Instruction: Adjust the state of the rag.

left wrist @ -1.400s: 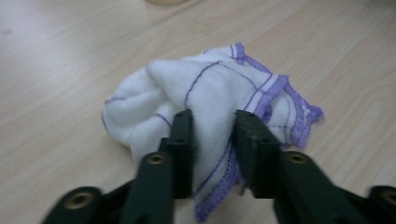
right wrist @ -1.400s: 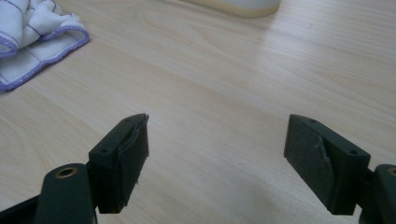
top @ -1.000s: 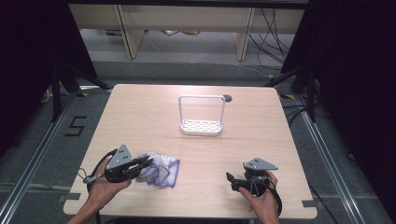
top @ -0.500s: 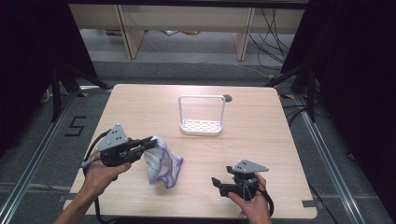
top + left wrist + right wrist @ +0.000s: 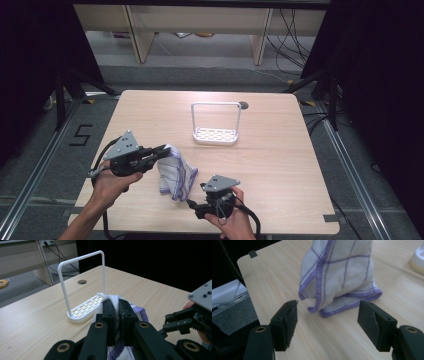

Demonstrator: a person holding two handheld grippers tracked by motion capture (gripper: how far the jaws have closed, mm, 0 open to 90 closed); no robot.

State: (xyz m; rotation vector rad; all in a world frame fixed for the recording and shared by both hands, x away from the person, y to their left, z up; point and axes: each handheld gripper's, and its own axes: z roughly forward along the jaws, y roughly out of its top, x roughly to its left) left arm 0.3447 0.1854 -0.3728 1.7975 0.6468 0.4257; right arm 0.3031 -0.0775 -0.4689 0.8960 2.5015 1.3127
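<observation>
A white cloth with purple checks and a purple hem (image 5: 174, 174) hangs from my left gripper (image 5: 162, 151), which is shut on its top corner and holds it lifted. Its lower folds rest on the table. In the left gripper view the cloth (image 5: 115, 300) is pinched between the black jaws. My right gripper (image 5: 192, 205) stands open low at the front of the table, just right of the cloth's bottom edge. In the right gripper view the cloth (image 5: 342, 272) hangs just ahead of the spread jaws, with its hem close to them and apart from both.
A white rack with a tall wire handle and a slotted base (image 5: 216, 125) stands at the table's middle back, beside a round cable hole (image 5: 243, 105). The wooden table (image 5: 280, 165) has bare room on its right side. Shelving and cables lie beyond the far edge.
My left gripper has lifted the cloth and carried it rightward, so it now hangs instead of lying bunched. The right gripper moved left towards the cloth's lower edge.
</observation>
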